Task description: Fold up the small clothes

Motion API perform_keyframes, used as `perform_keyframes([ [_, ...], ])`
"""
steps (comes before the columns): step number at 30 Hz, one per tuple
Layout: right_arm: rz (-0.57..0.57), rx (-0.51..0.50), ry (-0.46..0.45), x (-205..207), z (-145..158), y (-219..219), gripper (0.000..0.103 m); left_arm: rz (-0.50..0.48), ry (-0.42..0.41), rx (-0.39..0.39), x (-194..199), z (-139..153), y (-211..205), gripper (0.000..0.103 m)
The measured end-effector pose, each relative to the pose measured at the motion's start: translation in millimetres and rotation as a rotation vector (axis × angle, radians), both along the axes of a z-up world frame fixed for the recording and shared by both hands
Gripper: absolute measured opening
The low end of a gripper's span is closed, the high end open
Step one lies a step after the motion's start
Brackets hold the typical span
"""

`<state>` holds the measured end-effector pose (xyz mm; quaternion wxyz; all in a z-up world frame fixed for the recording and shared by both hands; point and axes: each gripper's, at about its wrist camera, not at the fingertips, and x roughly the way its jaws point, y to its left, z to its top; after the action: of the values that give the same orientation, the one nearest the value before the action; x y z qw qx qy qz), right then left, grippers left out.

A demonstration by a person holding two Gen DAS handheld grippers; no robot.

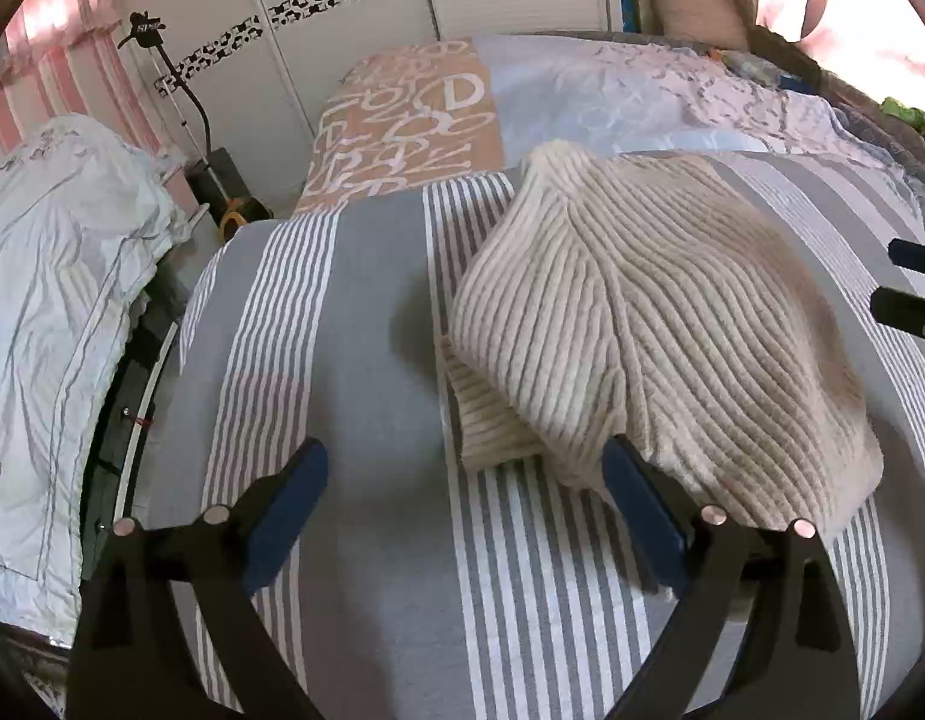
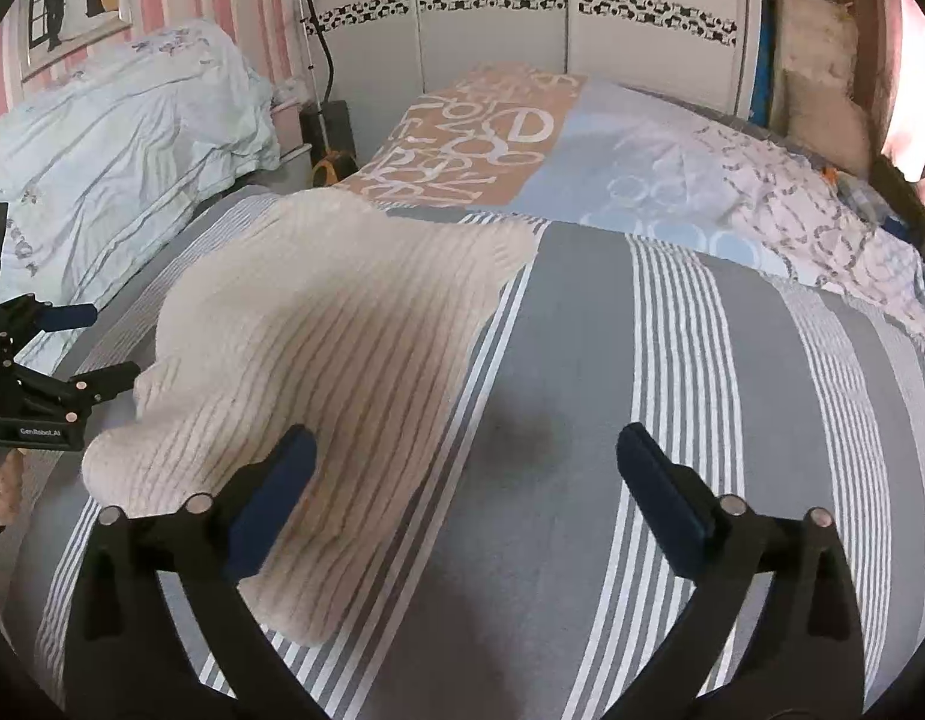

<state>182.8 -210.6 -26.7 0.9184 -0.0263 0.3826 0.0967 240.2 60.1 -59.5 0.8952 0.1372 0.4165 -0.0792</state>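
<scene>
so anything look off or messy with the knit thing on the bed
Yes. The cream ribbed knit garment lies rumpled on the striped bedcover, with one ribbed edge tucked under its near left side. Both grippers are open and hold nothing.

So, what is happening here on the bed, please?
A person holds a two-finger gripper in each hand over a bed with a grey striped cover. A cream ribbed knit garment lies on it, partly folded, with one layer over another at its near edge. The left gripper and the right gripper are both open and hold nothing. Each has one finger at or over the garment's edge, so folding seems under way.
</scene>
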Motion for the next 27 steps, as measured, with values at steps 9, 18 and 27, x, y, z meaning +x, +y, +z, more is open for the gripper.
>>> perform_keyframes([
  [9,-0.053,0.004,-0.026,1.7,6.8,-4.7,0.1,-0.007,-0.017,0.002,2.2,-0.4,-3.5,0.095],
  [18,-0.068,-0.03,-0.018,10.5,-0.3,-1.6,0.1,-0.034,0.009,-0.313,20.4,16.6,18.4,0.095],
  [27,-0.033,-0.091,-0.023,15.1,-4.7,8.2,0.1,-0.051,0.158,-0.271,50.8,-17.7,0.3,0.1],
])
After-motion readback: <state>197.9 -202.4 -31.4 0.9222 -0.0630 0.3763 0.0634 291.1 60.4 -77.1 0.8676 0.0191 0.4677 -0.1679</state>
